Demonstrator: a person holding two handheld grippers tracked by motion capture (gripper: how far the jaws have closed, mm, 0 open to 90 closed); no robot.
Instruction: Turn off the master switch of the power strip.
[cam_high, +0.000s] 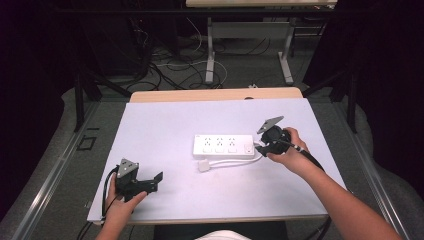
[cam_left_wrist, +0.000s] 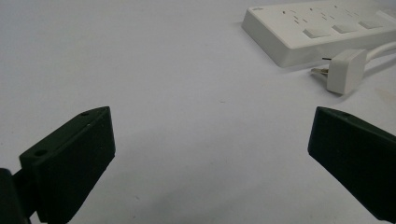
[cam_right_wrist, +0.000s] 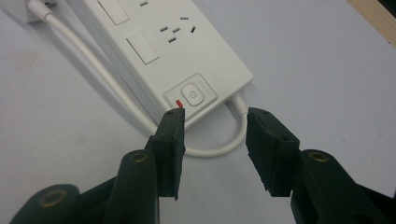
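Observation:
A white power strip (cam_high: 223, 145) with three sockets lies flat in the middle of the table, its white cable (cam_high: 235, 161) curling along the near side to a loose plug (cam_high: 204, 165). My right gripper (cam_high: 260, 146) is at the strip's right end. In the right gripper view its jaws (cam_right_wrist: 212, 135) stand partly open just short of the end with the power button (cam_right_wrist: 193, 94). The cable loop (cam_right_wrist: 219, 150) lies between them and nothing is pinched. My left gripper (cam_high: 152, 183) rests near the front left, wide open (cam_left_wrist: 210, 154) and empty, pointing toward the strip (cam_left_wrist: 322, 28) and plug (cam_left_wrist: 345, 70).
The table (cam_high: 200, 200) carries a pale sheet, with a wooden edge (cam_high: 215, 94) showing at the back. Beyond it are the legs of another desk (cam_high: 210, 55) and tangled cables on the floor (cam_high: 165, 70). Dark frame bars flank both sides.

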